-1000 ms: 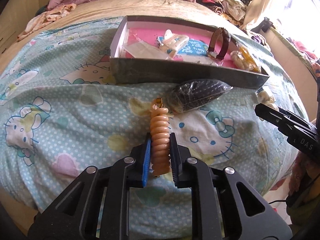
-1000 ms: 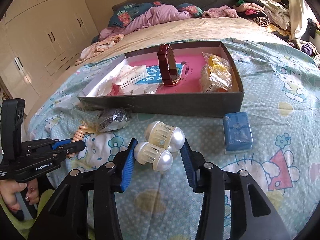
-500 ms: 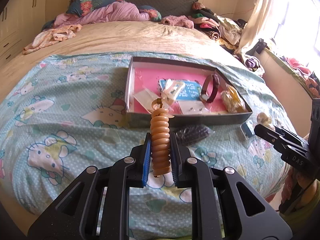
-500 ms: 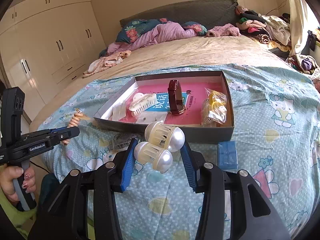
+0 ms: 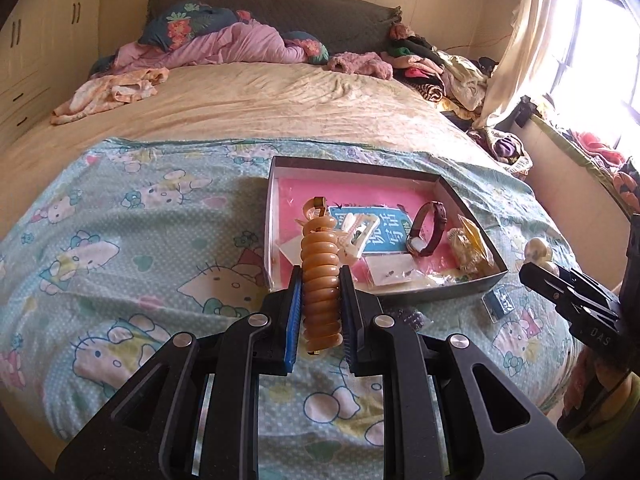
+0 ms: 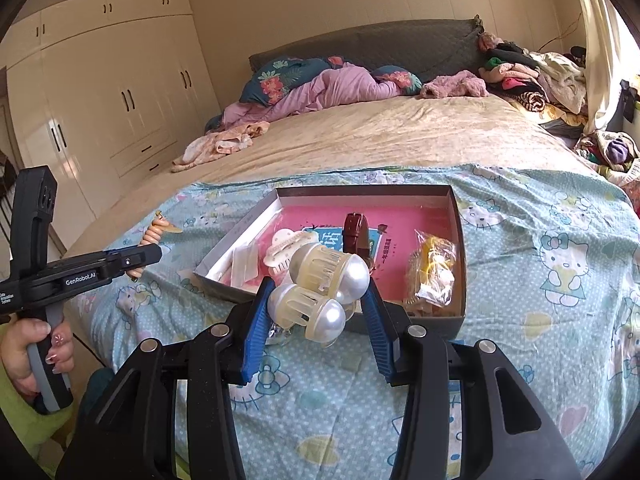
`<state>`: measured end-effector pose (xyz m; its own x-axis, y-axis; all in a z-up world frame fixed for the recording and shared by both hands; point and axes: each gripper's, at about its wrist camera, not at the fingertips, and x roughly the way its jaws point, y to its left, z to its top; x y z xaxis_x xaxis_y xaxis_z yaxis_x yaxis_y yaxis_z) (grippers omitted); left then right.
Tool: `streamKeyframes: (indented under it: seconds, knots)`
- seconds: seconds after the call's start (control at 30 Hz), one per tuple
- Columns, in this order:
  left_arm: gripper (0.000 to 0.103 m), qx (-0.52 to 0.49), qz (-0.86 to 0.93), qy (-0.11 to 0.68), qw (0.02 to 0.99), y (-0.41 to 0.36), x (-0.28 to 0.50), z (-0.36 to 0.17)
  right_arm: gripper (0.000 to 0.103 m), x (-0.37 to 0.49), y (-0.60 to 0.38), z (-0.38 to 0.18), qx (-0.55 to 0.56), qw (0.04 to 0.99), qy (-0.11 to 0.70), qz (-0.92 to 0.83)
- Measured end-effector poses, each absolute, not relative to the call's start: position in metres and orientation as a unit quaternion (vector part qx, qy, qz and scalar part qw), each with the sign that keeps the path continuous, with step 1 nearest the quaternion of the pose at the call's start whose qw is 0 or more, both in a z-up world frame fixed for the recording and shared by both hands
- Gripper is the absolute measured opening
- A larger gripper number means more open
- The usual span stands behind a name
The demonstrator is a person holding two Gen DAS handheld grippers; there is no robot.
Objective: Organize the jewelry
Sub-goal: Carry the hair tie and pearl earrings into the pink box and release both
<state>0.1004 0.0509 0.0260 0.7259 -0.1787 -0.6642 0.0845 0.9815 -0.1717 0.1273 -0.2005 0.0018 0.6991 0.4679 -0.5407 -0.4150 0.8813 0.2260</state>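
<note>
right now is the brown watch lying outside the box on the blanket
No, the brown watch stands inside the box, on its pink lining.

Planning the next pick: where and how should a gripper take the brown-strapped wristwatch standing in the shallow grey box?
Grip the brown-strapped wristwatch across the top of its strap loop, coming from above. It stands on edge with the loop upright and the case low, a white claw clip close beside it, so probably only the top is free.

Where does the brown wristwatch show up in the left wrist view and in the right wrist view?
Left wrist view: brown wristwatch right of centre, standing on edge.
Right wrist view: watch at centre, partly hidden by the pearl clip.
Shared landmark: the pink-lined box it sits in.
</note>
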Motion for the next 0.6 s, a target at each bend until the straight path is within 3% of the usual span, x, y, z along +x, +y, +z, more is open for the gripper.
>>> streamKeyframes:
  seconds: [0.6]
  knots:
    - [0.010,-0.034,-0.087,0.374,0.923,0.031,0.157,0.030,0.042,0.171,-0.199,0.017,0.040,0.928,0.292,0.229]
